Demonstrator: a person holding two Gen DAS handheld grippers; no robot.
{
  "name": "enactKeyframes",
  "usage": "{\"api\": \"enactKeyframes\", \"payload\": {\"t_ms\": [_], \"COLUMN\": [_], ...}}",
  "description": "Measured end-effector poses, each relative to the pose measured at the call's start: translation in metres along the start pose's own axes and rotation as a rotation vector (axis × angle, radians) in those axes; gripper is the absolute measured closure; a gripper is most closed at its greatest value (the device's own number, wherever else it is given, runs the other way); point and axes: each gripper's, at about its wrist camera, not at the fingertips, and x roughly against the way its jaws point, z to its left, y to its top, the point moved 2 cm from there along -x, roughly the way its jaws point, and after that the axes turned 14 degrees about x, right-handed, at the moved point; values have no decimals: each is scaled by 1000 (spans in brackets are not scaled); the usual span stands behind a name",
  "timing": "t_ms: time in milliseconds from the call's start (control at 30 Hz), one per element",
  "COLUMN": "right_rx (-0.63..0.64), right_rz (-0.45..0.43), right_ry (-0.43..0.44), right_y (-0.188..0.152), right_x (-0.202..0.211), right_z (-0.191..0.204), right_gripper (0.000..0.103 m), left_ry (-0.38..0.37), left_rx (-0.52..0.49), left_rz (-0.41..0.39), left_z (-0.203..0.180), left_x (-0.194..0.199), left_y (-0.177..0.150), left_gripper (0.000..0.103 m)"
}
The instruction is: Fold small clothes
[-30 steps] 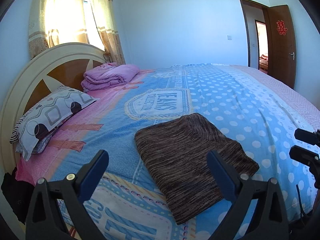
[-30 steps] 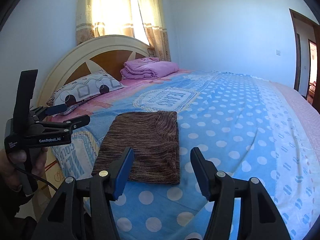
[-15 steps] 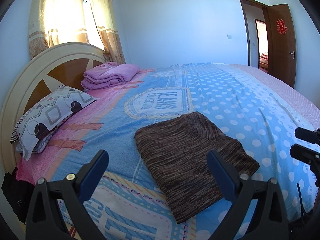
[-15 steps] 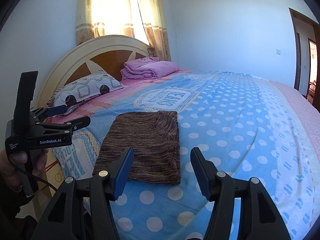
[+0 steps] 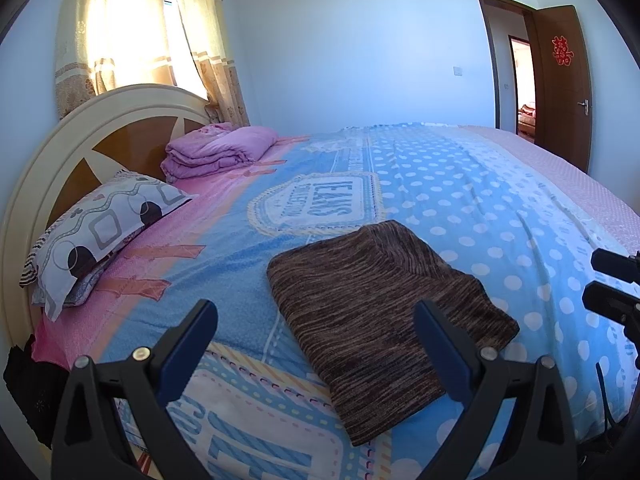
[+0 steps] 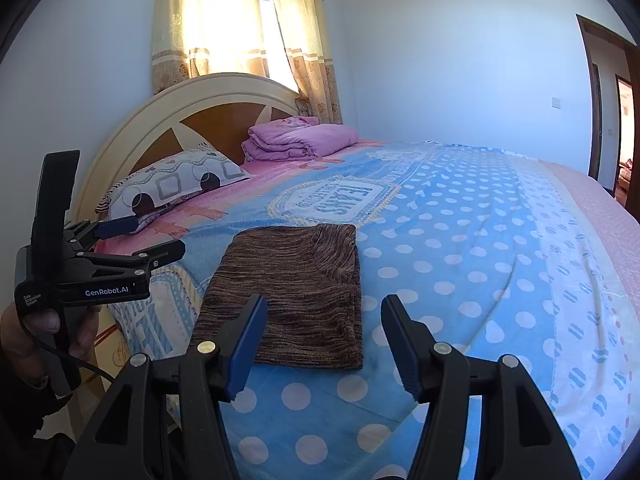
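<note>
A brown striped knit garment (image 5: 384,316) (image 6: 296,292) lies folded into a flat rectangle near the front edge of the bed. My left gripper (image 5: 316,340) hovers open just short of it, nothing between its blue pads. My right gripper (image 6: 324,340) is open too, held above the garment's near edge with empty space between its fingers. In the right wrist view the left gripper (image 6: 156,236) shows from the side at the left, held by a hand (image 6: 36,332). The right gripper's fingertips (image 5: 612,280) poke in at the right edge of the left wrist view.
The bed carries a blue polka-dot and pink cover (image 5: 460,200). A patterned pillow (image 5: 104,224) and a folded purple quilt (image 5: 216,152) lie by the rounded headboard (image 5: 80,152). A curtained window is behind it. An open brown door (image 5: 564,92) stands far right.
</note>
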Motion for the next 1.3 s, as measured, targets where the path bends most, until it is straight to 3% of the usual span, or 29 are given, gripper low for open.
{"api": "enactKeyframes", "payload": {"t_ms": [667,967,1300], "right_rx": [-4,21,35], "right_rz": [-34,-85,-74], "right_ry": [-29,-45,-37], "right_y": [5,9,8], "right_x": [6,16,12], "right_z": [3,7,12], "right_gripper": [42,42,42], "left_ry": [-38,-10,30], "left_rx": [8,55,86], "left_rz": [29,22,19], "left_z": [-1,14,30], "left_x": [-1,-3,-8], "left_y": [3,10,12], "left_gripper": [0,0,0]}}
